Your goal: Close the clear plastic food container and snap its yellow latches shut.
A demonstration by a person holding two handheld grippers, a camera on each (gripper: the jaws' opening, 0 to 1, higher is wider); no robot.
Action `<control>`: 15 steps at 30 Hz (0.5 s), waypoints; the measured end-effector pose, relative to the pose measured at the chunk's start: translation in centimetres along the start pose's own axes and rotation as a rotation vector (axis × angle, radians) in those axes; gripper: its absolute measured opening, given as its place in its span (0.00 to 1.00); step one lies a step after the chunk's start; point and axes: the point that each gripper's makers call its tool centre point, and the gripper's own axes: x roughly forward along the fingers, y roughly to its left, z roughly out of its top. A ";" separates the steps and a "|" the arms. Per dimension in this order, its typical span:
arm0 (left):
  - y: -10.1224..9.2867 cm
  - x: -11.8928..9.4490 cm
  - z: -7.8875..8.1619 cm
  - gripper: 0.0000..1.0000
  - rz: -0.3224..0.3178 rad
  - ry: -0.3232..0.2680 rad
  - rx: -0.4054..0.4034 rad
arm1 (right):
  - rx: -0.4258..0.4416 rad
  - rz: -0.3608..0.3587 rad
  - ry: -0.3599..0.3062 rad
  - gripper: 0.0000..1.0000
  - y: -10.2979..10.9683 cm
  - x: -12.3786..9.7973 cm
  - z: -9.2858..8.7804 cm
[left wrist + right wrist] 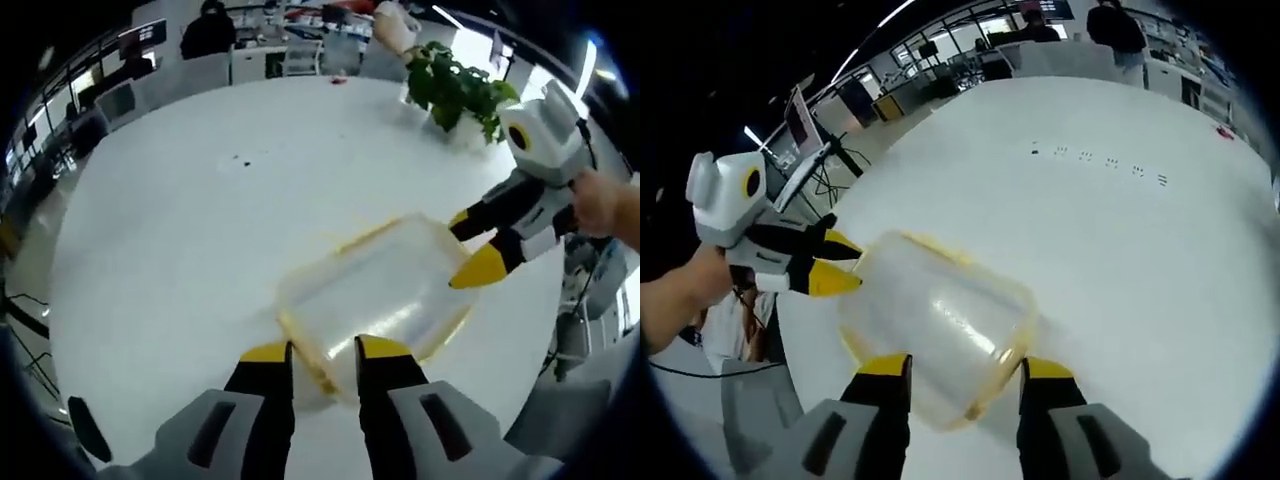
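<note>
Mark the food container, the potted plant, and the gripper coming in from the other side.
food container (375, 290): left gripper view, on its clear lid.
potted plant (455, 90): left gripper view, on its leaves.
right gripper (470, 245): left gripper view, between its yellow fingertips.

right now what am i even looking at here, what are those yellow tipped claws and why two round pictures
A person holds a two-jaw gripper in each hand, and a fisheye camera rides on each, hence two round pictures. In the left gripper view the left gripper rises from the bottom and the right gripper enters from the right. The right gripper view shows the reverse: right gripper below, left gripper at left. Both sit at opposite ends of a clear plastic container with yellow trim, lying on a white table. A potted plant stands farther back.
</note>
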 end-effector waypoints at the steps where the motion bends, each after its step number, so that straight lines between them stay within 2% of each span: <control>1: 0.0 0.0 0.0 0.21 -0.002 0.001 0.005 | 0.002 0.000 0.000 0.40 -0.1 0.0 0.1; 5: 0.0 0.0 0.1 0.22 -0.013 0.003 0.035 | 0.009 0.004 0.001 0.40 -0.2 -0.1 0.1; 6: 0.1 0.0 0.2 0.23 -0.027 0.004 0.071 | -0.001 0.010 0.003 0.40 -0.2 -0.2 0.0; 10: 0.3 -0.6 0.3 0.19 -0.033 0.004 0.110 | -0.060 0.000 0.005 0.36 -0.7 -1.2 0.4; 13: 0.2 -1.0 0.9 0.26 -0.034 -0.026 0.140 | -0.159 -0.013 0.001 0.34 -1.2 -1.9 1.6; 15: 0.4 -1.1 1.1 0.25 -0.028 -0.011 0.222 | -0.256 -0.021 0.000 0.32 -1.1 -2.2 2.5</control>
